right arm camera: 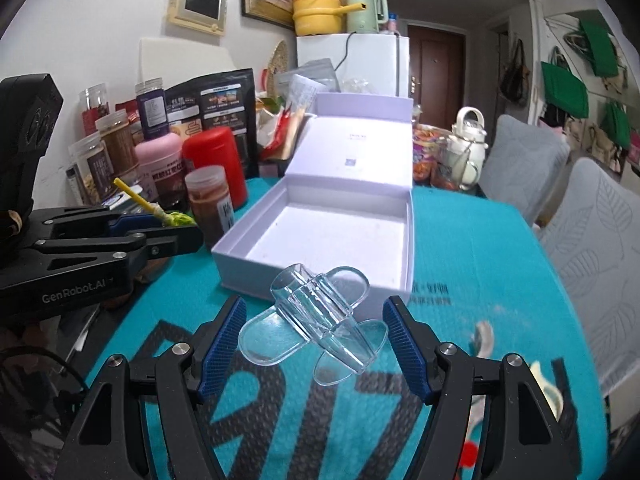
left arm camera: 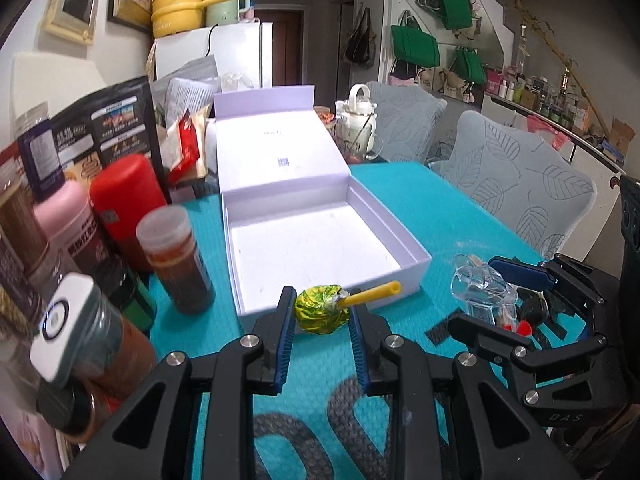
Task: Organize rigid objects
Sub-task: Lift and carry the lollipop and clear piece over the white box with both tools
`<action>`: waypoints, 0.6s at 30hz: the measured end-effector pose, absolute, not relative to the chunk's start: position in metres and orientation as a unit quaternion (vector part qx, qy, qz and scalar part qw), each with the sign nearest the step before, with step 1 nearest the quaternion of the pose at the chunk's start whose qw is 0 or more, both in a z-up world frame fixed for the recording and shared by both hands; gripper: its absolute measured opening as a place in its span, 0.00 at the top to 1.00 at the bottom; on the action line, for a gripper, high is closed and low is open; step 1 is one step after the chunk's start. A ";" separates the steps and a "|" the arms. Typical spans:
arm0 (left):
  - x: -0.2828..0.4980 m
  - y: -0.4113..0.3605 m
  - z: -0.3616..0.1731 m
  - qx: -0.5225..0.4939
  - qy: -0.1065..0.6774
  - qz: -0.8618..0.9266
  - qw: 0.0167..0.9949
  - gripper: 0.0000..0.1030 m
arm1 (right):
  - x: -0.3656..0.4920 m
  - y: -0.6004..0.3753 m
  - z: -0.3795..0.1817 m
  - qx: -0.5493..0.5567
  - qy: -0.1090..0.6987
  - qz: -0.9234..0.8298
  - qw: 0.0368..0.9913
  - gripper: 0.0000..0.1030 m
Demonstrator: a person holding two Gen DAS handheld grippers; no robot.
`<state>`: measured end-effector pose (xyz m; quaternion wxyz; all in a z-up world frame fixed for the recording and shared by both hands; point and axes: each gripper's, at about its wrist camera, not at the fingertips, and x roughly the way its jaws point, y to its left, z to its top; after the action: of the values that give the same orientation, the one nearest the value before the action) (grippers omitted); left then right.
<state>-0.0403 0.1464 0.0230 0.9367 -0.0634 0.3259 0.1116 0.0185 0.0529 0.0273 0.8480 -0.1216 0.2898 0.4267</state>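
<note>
The lollipop, in a yellow-green wrapper with a yellow stick, sits clenched between the pads of the left gripper. The right gripper grasps one clear plastic piece. Ahead of both tools lies one white box, lid open, with nothing visible inside it. To the left of the box stand several jars.

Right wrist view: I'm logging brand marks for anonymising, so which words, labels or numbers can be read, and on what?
"GenRobot.AI": on the left gripper body.
Black pouch, jar labels, box lid print, teal mat characters: too small or blurred.
</note>
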 end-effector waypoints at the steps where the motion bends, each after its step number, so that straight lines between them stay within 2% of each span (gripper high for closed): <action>1: -0.038 0.148 0.024 -0.062 0.324 0.111 0.937 0.75 | 0.020 0.055 0.030 -0.124 0.287 0.428 0.848 0.31; 18: 0.024 0.190 0.044 -0.056 0.296 0.122 0.946 0.75 | 0.074 0.094 0.057 -0.124 0.266 0.435 0.851 0.31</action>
<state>0.0239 0.1895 0.0441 0.9456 -0.0561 0.2963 0.1223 0.0740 0.0942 0.0572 0.8509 -0.1241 0.2665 0.4354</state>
